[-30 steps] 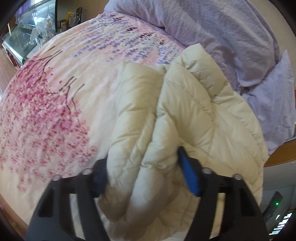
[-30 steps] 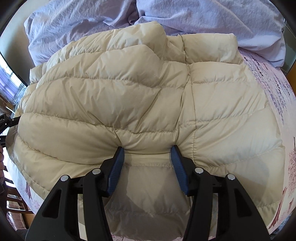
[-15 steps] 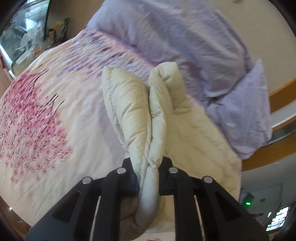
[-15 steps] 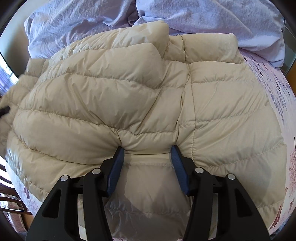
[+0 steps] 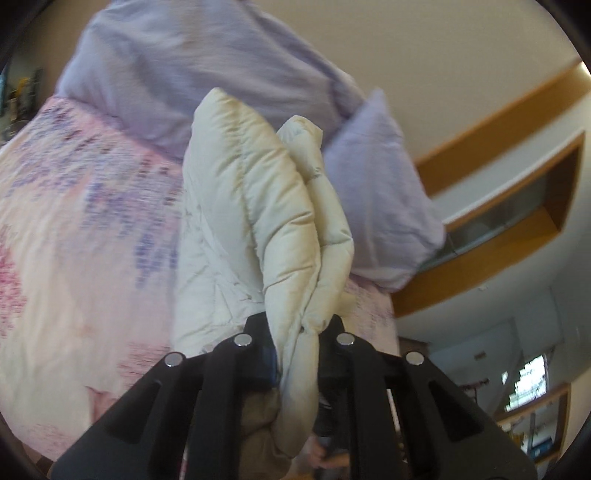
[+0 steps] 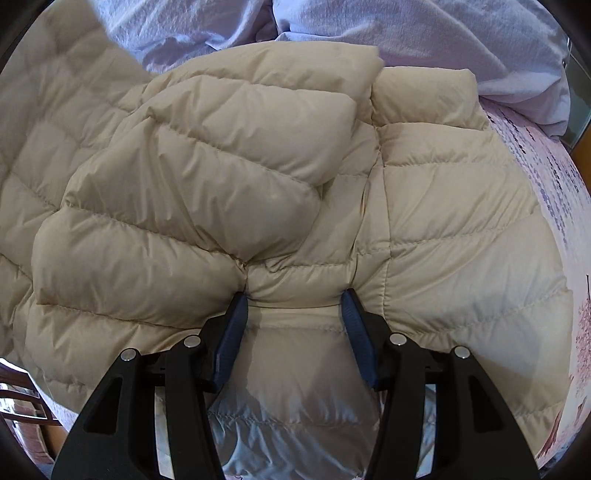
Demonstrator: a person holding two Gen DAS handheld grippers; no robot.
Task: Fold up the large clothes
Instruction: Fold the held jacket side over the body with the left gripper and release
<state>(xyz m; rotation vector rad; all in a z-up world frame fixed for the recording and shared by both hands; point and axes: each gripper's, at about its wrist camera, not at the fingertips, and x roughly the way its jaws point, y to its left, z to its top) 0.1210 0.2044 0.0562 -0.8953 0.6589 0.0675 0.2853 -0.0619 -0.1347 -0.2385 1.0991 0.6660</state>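
Observation:
A cream quilted puffer jacket [image 6: 221,184] lies spread on the bed. My left gripper [image 5: 299,325] is shut on a thick fold of the jacket [image 5: 251,206] and holds it lifted above the bedspread, so the padding hangs in a bunch past the jaws. In the right wrist view that raised side [image 6: 48,110] stands up at the far left. My right gripper [image 6: 295,299] points steeply down at the near hem. Its jaws stand half apart, with a puffy ridge of the jacket pinched between the blue pads [image 6: 232,332].
The bedspread [image 5: 74,240] has pink and purple blossoms. A lilac duvet [image 6: 406,29] is heaped at the head of the bed, with a lilac pillow [image 5: 376,192] beside it. A wooden wall shelf [image 5: 498,110] is behind. A wooden chair [image 6: 22,398] stands beside the bed.
My left gripper closed on the jacket fold and lifted it well above the bed, tilting upward. The jacket's left side rose in the right wrist view. The right gripper stayed still.

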